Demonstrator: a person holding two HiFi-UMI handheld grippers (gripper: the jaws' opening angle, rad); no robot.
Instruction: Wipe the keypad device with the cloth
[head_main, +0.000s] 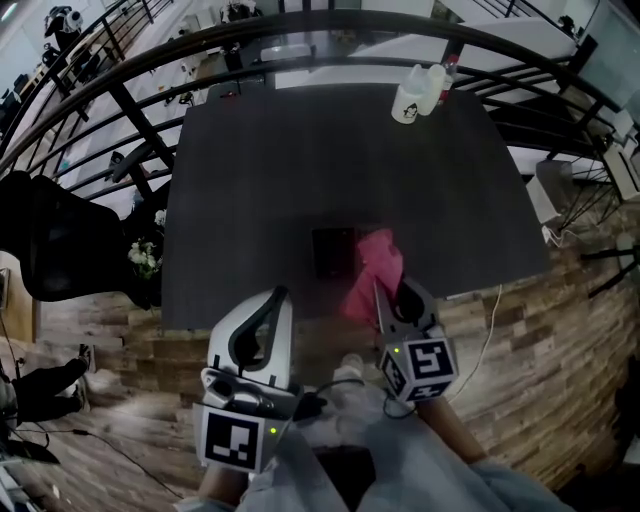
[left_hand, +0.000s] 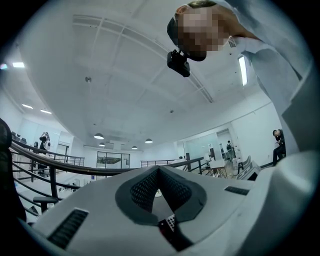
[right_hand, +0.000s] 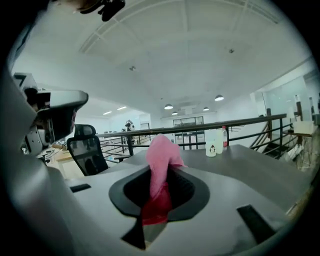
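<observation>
Two grippers hang at the near edge of the dark table (head_main: 300, 150), at 6 o'clock in the head view. The right gripper (head_main: 392, 298) has its jaws clamped on the pink cloth (right_hand: 161, 150), which bunches between the pads and sticks out past the tips. In the head view the cloth reaches toward 11 o'clock from that gripper and overlaps the right edge of the keypad device (head_main: 330, 252). Whether it actually presses on the device cannot be told.

The keypad device is a dark, flat rectangle lying on the table just toward 6 o'clock of the table's middle, with the cloth at its 3 o'clock side.

The left gripper (head_main: 275, 300) sits at about 7 o'clock of the device, off the table edge and apart from it. Its jaws are drawn together at the tips with nothing held. Through the slit low between its pads, a sliver of keys shows.

A cluster of bottles (head_main: 420, 92) stands at the table's far corner, toward 1 o'clock. A black chair (head_main: 60, 240) is off at 9 o'clock, beside the railing (head_main: 130, 110).
</observation>
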